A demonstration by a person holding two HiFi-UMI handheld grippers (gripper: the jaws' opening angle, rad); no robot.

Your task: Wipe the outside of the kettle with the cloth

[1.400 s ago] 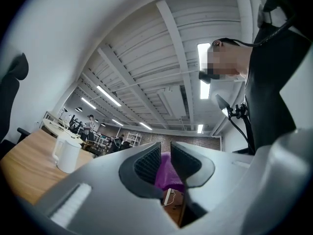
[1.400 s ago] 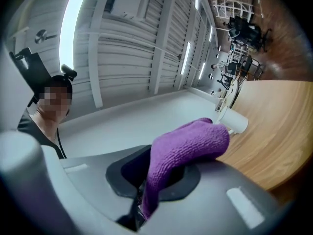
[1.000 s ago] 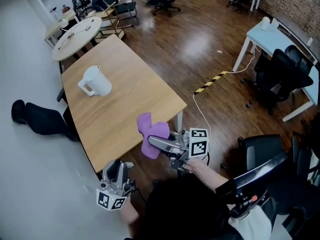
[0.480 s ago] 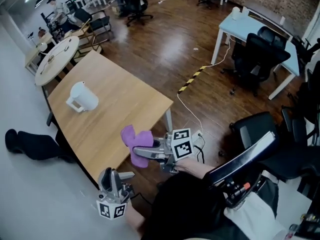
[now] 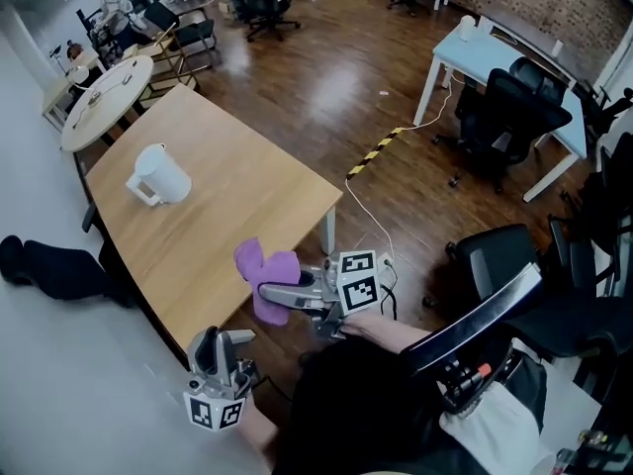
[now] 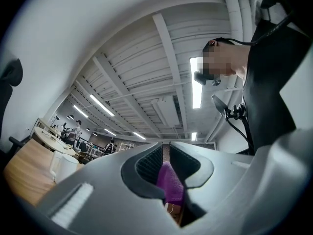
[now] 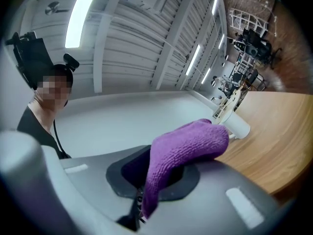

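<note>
Right tool [image 5: 275, 293] clamps cloth [image 5: 259, 263], bunched ahead for wiping. Kettle [image 5: 158, 174] stands well ahead on surface [image 5: 237, 196]. Left tool [image 5: 216, 341], barely open and empty, is likely kept free to steady it.

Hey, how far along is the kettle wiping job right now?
Done: the purple cloth is clamped in the right tool, by the table's near edge. In hand: only that; the left tool is empty, and the white kettle stands apart at the far end, neither tool near it. Left: bring the cloth to the kettle and wipe its outside.
</note>
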